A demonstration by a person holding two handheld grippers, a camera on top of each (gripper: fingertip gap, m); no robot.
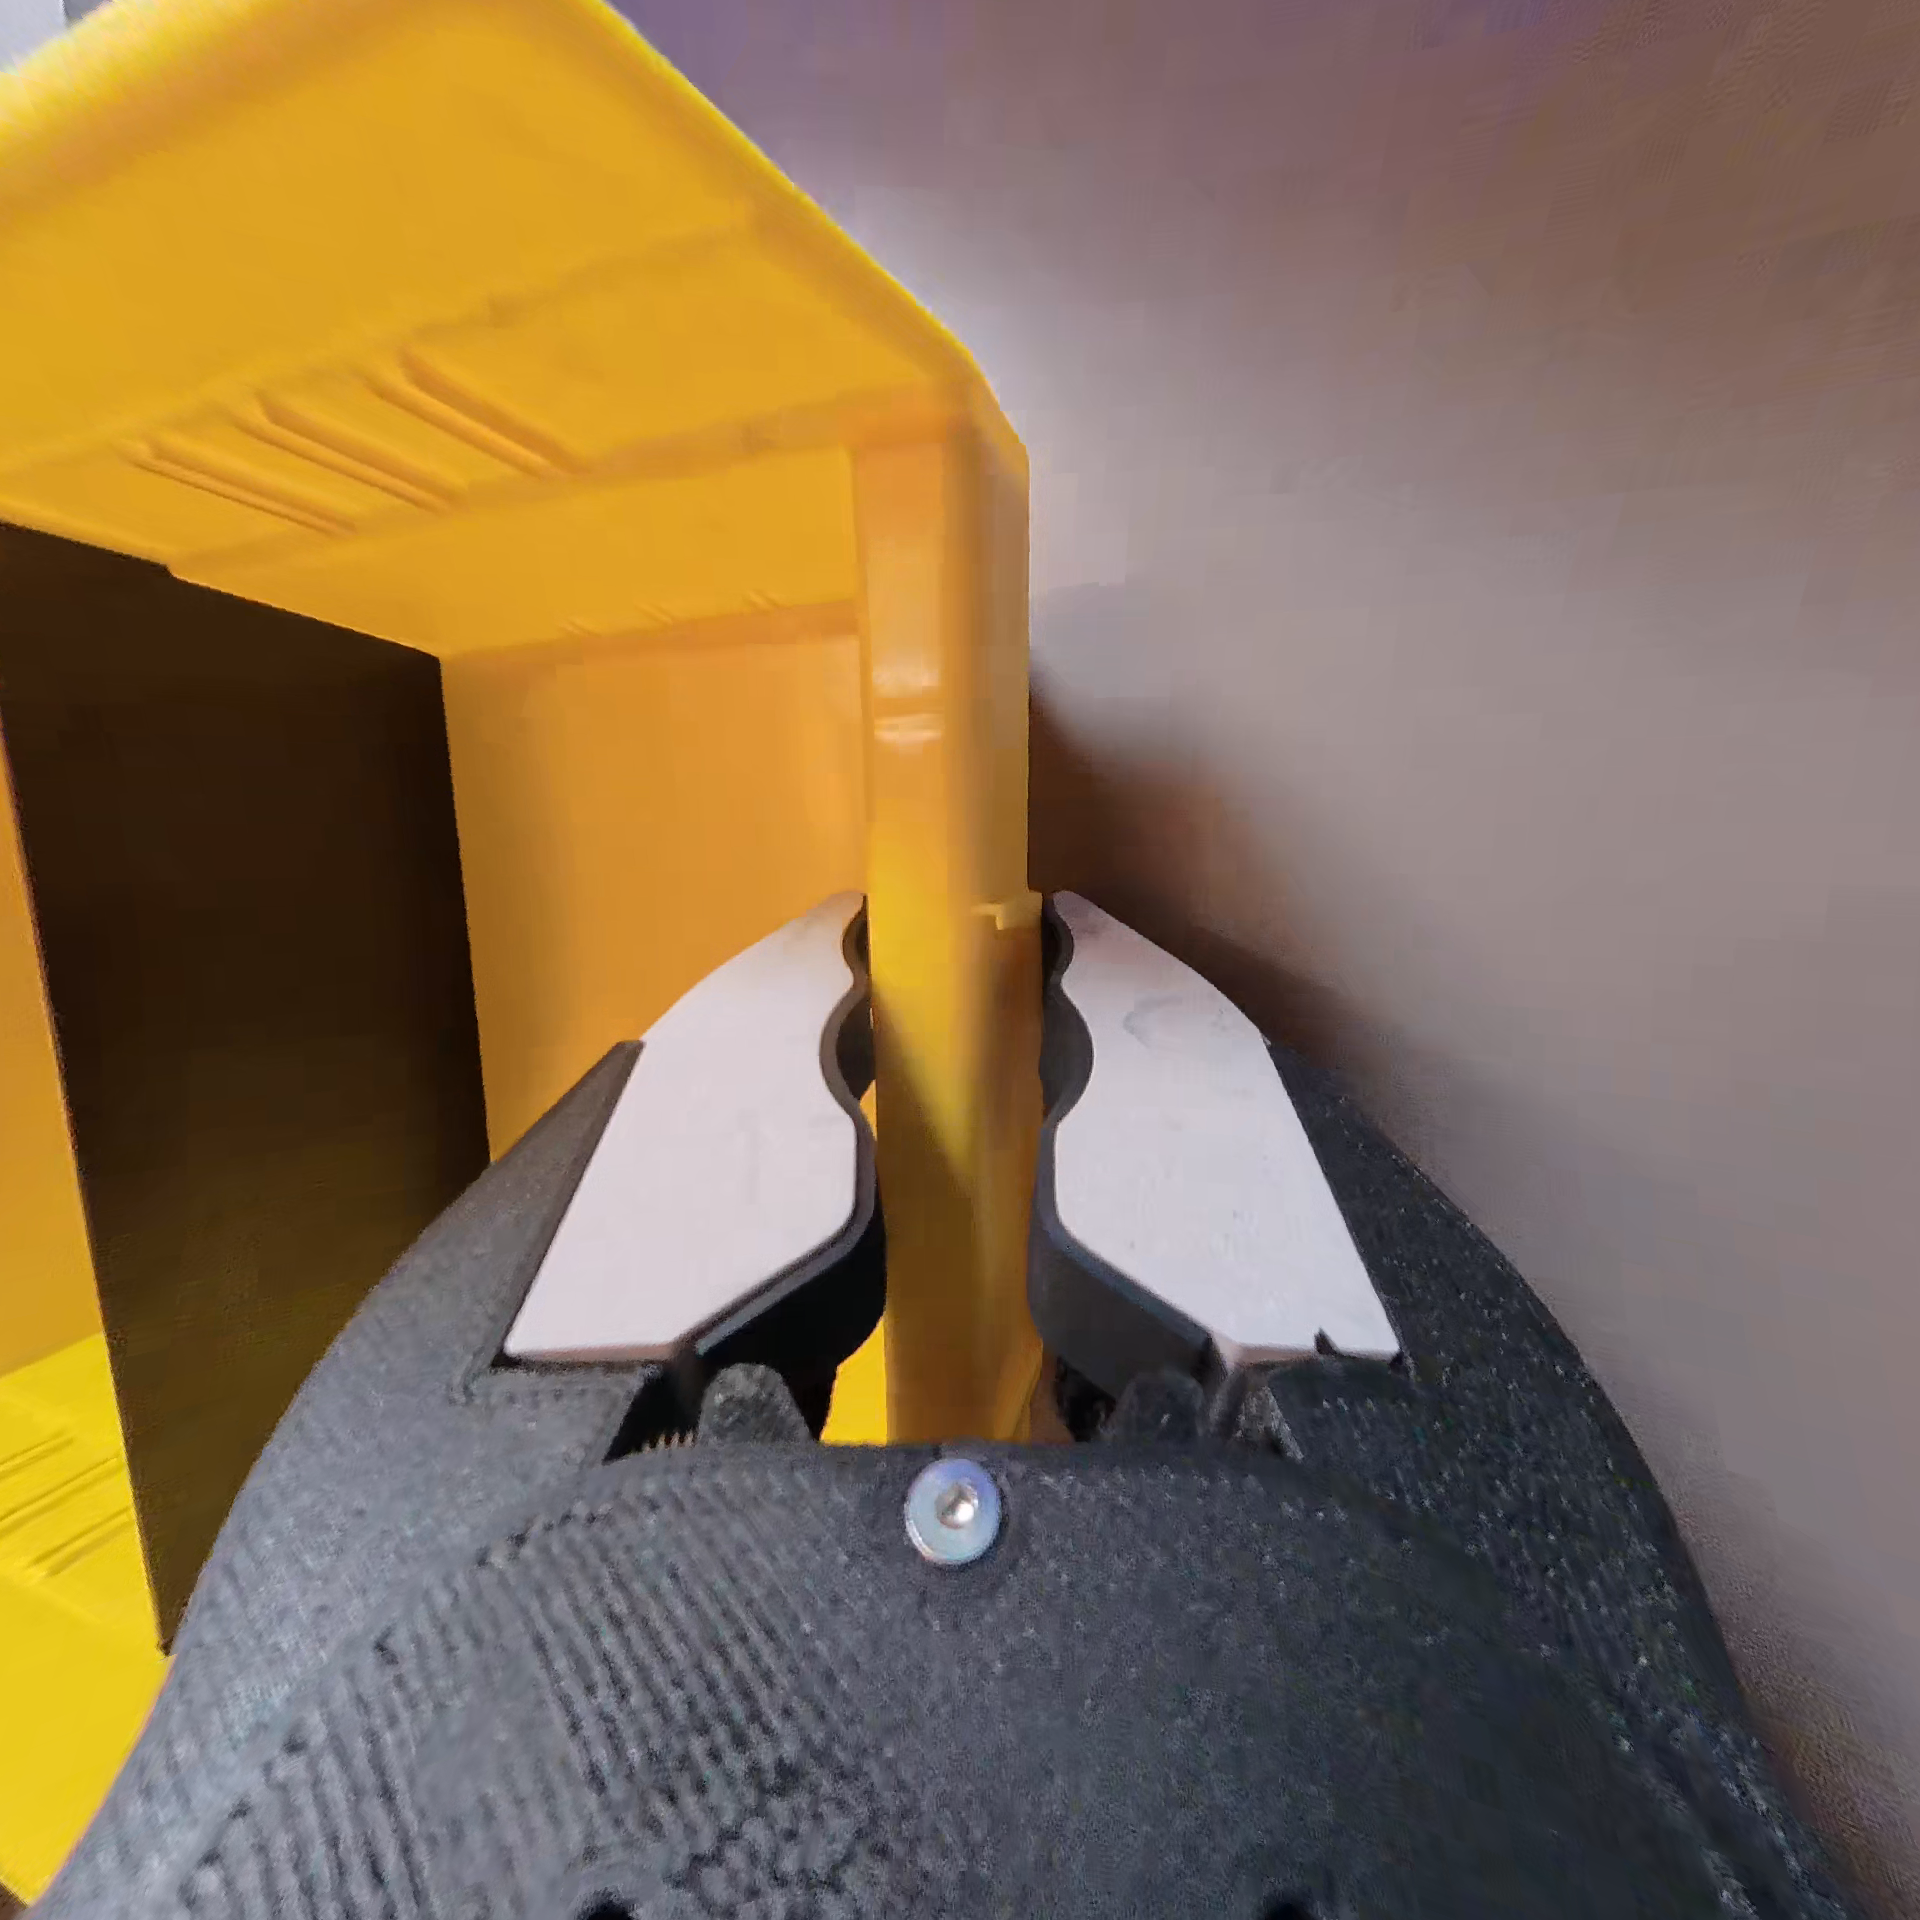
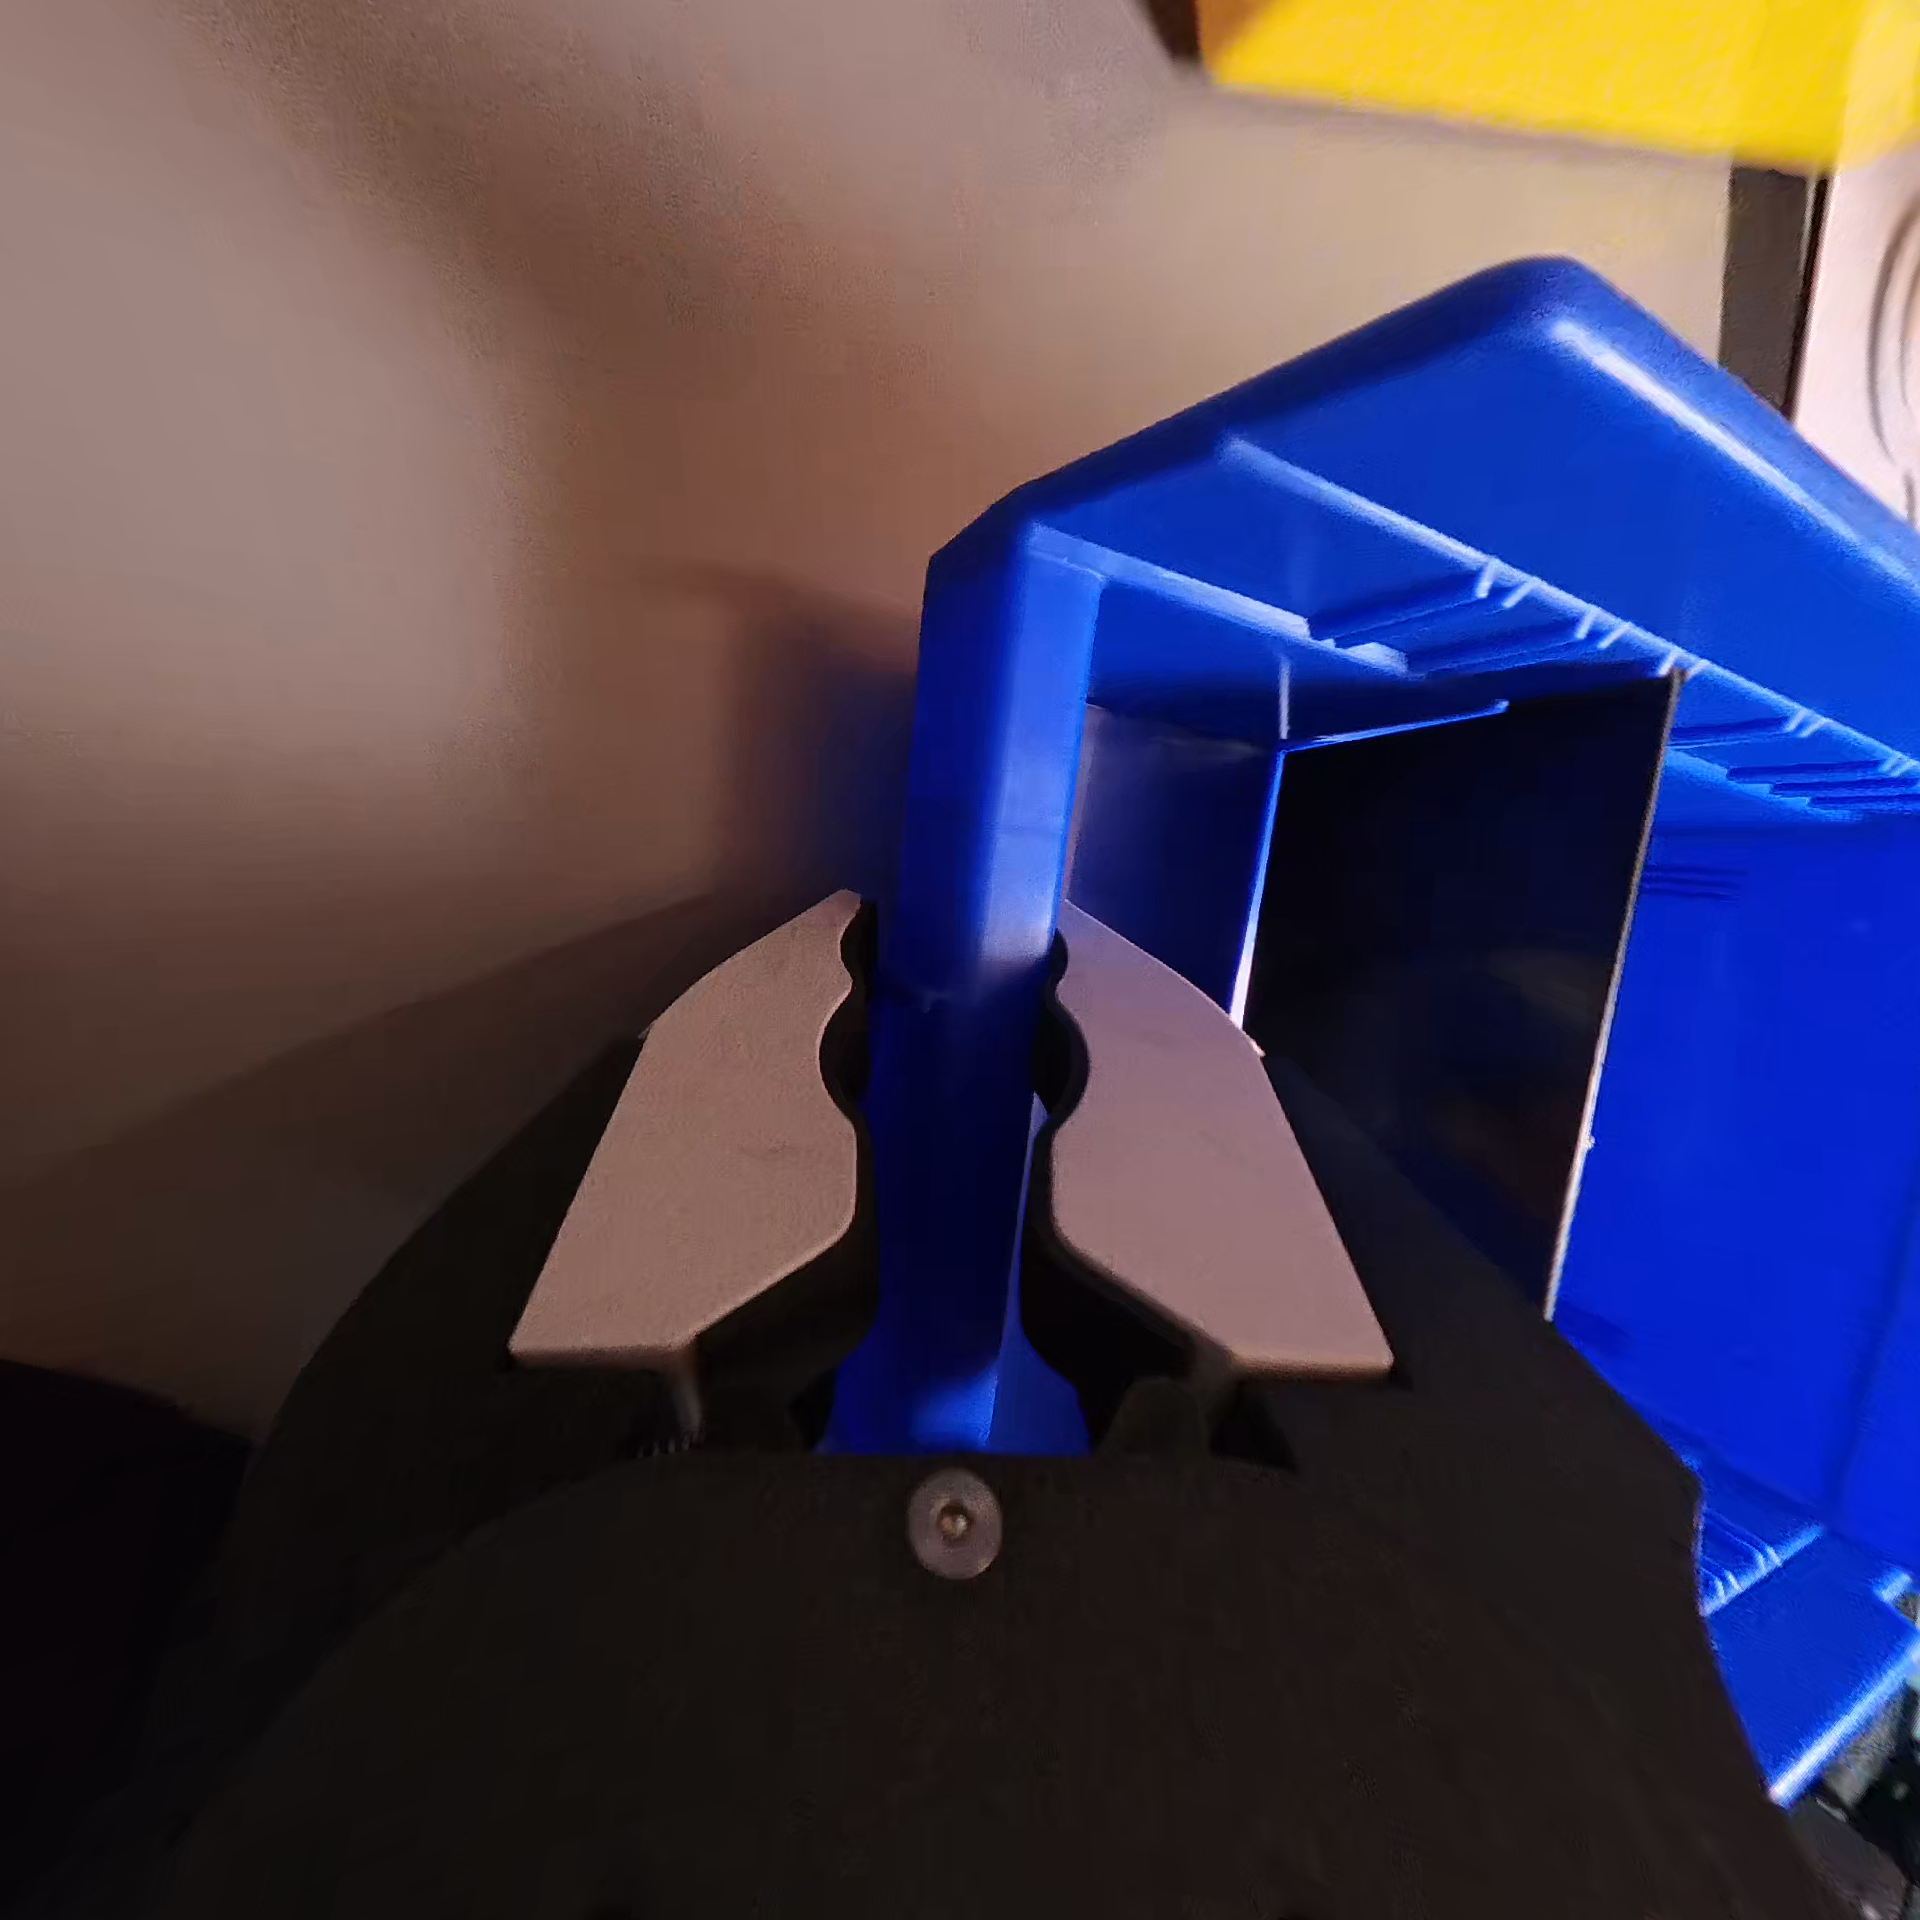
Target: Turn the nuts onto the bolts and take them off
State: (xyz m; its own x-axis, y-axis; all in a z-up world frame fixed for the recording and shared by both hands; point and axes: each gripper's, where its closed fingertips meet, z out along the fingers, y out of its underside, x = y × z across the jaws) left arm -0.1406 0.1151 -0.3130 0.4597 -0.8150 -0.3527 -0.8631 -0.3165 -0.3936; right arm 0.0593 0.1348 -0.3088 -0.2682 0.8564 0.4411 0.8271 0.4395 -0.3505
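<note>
In the left wrist view my left gripper (image 1: 951, 925) is shut on the edge wall of a yellow plastic bin (image 1: 416, 312); the wall runs up between the two fingers. The bin is tilted, with a dark divider panel (image 1: 239, 935) inside it. In the right wrist view my right gripper (image 2: 956, 925) is shut on the rim wall of a blue plastic bin (image 2: 1507, 499), also tilted, with a dark divider panel (image 2: 1455, 987) inside. No nuts or bolts show in either view.
A plain pale surface (image 1: 1507, 520) fills the background behind both bins. A corner of the yellow bin (image 2: 1507, 62) shows at the top right of the right wrist view, next to a dark upright post (image 2: 1766, 281). The gap from one gripper's tips to the other's is roughly 20 centimetres.
</note>
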